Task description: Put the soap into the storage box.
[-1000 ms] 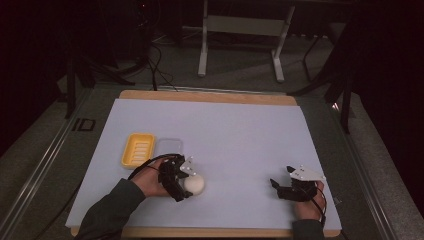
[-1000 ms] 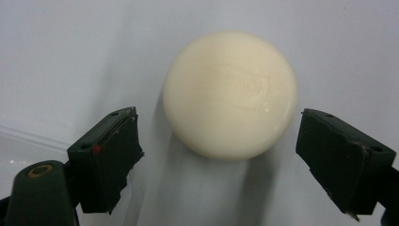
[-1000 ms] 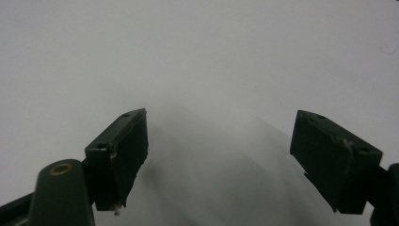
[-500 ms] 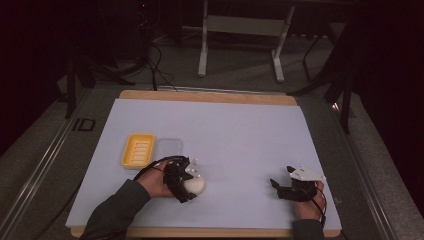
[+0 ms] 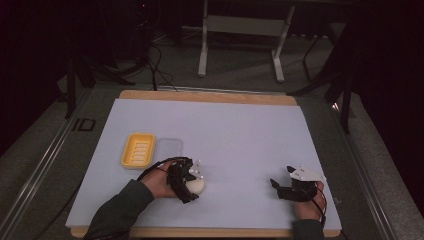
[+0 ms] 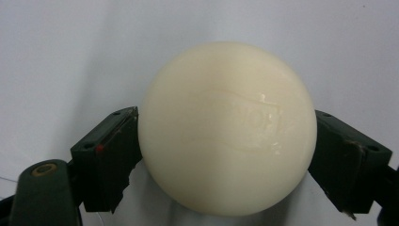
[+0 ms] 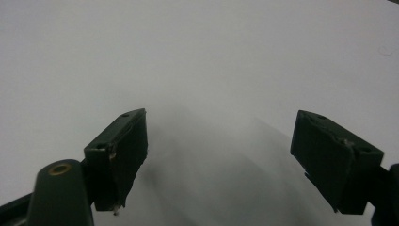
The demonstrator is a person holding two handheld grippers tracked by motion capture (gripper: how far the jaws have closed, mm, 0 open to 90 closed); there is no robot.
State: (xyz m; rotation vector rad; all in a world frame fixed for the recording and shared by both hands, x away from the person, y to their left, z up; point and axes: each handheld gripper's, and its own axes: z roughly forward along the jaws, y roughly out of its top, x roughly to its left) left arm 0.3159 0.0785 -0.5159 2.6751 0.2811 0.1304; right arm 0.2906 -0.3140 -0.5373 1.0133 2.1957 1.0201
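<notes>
A round cream soap bar (image 6: 226,127) lies on the white sheet (image 5: 225,130) near the front left. My left gripper (image 6: 226,136) straddles it, and both black pads (image 6: 117,150) touch its sides. Its jaws have just been closing, with the soap between them. From above, the left gripper (image 5: 190,188) lies low over the soap (image 5: 199,187), with a hand behind it. My right gripper (image 5: 276,186) rests at the front right, open. Between its jaws in the right gripper view (image 7: 219,141) there is bare sheet.
A yellow ribbed soap dish (image 5: 138,150) and a clear lid (image 5: 169,148) lie side by side just beyond the left hand. The sheet covers a wooden board (image 5: 210,96). Beyond the table stand a metal frame (image 5: 240,30) and cables on the floor.
The left forearm has shifted a little to the right and the left jaws have drawn in against the soap. The soap and the right gripper have stayed in place.
</notes>
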